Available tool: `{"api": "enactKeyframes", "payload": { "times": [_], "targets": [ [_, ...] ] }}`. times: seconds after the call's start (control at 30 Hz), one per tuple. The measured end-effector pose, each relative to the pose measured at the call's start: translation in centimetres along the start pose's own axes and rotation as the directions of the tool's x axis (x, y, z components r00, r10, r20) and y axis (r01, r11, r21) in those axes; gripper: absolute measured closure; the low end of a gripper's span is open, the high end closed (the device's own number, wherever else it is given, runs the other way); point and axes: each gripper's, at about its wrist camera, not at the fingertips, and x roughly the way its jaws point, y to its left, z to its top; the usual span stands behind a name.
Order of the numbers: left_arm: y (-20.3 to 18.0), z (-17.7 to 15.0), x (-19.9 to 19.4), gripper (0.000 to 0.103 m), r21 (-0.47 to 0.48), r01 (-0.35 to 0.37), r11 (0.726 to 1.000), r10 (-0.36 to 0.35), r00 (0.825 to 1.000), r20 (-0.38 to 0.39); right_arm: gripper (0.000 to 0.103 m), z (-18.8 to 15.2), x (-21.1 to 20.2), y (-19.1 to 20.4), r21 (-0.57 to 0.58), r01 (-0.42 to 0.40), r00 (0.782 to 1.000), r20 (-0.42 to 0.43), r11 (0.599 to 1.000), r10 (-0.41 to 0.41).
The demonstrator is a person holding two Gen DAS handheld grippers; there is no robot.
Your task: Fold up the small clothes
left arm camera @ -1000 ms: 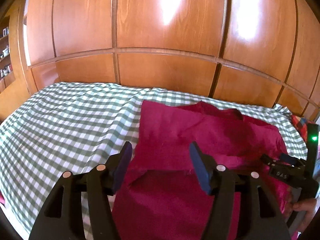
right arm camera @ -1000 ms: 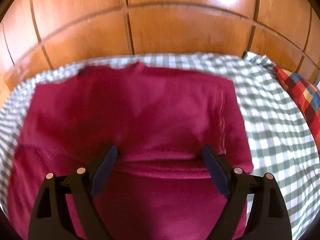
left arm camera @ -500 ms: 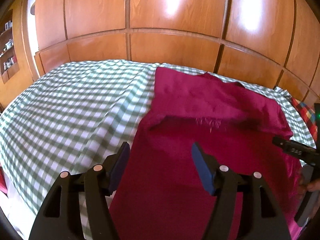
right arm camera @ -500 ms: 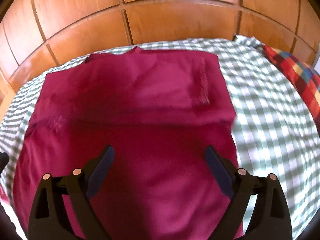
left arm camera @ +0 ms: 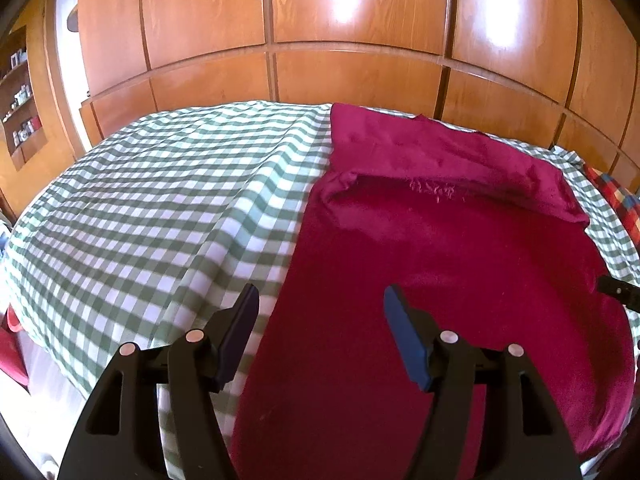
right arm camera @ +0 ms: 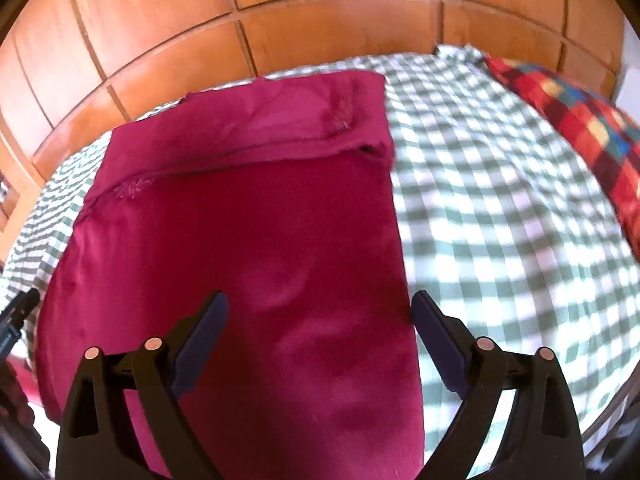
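A crimson garment point(left arm camera: 440, 264) is lying flat on the bed's green-checked sheet point(left arm camera: 160, 208), its far end folded back over itself into a band near the wooden wall panels point(left arm camera: 360, 60). The left claw point(left arm camera: 320, 316) is hovering above the garment's near left edge, jaws spread wide and gripping nothing; its left finger is hanging over the sheet, its right finger over the cloth. The right claw point(right arm camera: 320, 320) is likewise gaping empty above the garment point(right arm camera: 240, 240), its left finger over the cloth and its right finger at the garment's right edge, where cloth meets sheet point(right arm camera: 500, 220). A red patchwork pillow point(right arm camera: 580, 120) is sitting at the far right of the bed, well apart from the garment.
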Motion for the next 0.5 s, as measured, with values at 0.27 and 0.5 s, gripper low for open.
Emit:
{"api": "enactKeyframes", "payload": {
  "times": [0.27,0.5],
  "targets": [
    [1.2,-1.7,-0.4,0.038,0.005,-0.017,1.000,0.017,0.999,-0.029,0.011,-3.3,-1.3,-0.8,-0.026,-0.031,0.998,-0.055,0.999,0.030],
    [3.4,-4.6,-0.7,0.038,0.003,-0.009,1.000,0.009,0.996,-0.094,0.011,-6.6,-3.8,-2.2,-0.001,-0.128,0.984,-0.122,0.992,0.127]
  ]
}}
